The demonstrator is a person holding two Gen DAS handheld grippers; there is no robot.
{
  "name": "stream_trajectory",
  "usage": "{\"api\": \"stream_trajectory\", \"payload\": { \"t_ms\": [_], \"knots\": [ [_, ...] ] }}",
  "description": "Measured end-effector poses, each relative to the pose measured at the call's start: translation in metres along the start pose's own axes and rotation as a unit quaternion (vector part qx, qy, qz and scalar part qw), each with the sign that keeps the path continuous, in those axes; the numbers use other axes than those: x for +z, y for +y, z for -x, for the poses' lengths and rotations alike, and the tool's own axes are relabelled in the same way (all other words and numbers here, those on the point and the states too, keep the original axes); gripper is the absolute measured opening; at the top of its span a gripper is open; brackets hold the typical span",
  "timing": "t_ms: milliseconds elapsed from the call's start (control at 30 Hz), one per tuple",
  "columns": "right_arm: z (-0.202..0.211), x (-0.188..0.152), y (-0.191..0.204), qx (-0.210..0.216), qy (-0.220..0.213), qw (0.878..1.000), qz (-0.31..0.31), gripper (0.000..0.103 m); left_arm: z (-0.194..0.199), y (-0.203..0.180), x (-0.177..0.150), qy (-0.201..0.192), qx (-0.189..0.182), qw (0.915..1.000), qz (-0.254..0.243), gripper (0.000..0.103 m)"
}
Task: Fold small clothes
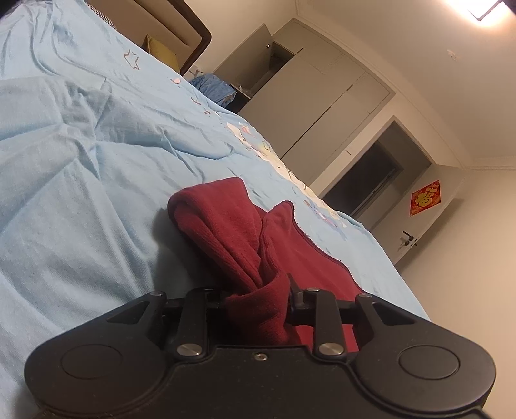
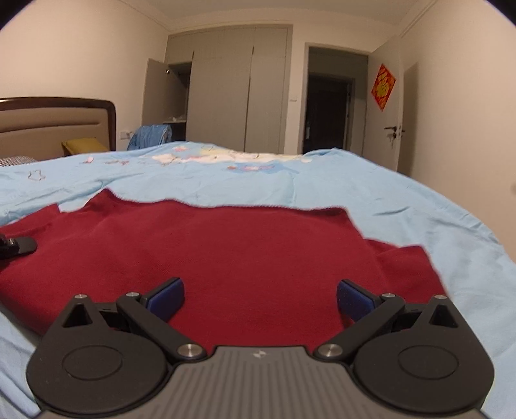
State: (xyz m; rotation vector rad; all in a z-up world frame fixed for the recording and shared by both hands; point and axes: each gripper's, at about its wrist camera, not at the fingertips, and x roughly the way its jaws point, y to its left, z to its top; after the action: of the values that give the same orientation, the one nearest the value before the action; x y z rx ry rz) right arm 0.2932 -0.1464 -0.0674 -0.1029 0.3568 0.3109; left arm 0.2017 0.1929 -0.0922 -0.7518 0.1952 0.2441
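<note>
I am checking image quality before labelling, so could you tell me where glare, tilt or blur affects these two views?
Left wrist view: strongly tilted, with a blown-out ceiling light top right; the dark red knit garment stays sharp. Right wrist view: level and evenly lit, with fisheye bending of the walls and soft blur along the garment's right edge.

A light blue bedsheet [image 2: 322, 180] with a cartoon print covered the bed, creased in places. At its head stood a padded headboard [image 2: 58, 119] framed in dark wood, with a yellow cushion [image 2: 84, 145] beside it. Blue fabric [image 2: 151, 135] lay heaped near a grey wardrobe [image 2: 238, 96], one door ajar. A red paper decoration [image 2: 383, 87] hung on the white door [image 2: 391, 106], next to a dark doorway [image 2: 329, 103].
</note>
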Motion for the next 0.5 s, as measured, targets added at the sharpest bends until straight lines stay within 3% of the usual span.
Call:
{"api": "stream_trajectory", "payload": {
  "t_ms": [233, 500],
  "knots": [
    [0.003, -0.017, -0.002, 0.010, -0.018, 1.000, -0.017, 0.103, -0.003, -0.011, -0.003, 0.000, -0.001, 0.9992, -0.040, 0.046],
    [0.006, -0.018, 0.001, 0.004, -0.024, 1.000, -0.014, 0.103, -0.003, -0.006, -0.001, -0.002, -0.008, 0.9996, -0.027, 0.046]
  ]
}}
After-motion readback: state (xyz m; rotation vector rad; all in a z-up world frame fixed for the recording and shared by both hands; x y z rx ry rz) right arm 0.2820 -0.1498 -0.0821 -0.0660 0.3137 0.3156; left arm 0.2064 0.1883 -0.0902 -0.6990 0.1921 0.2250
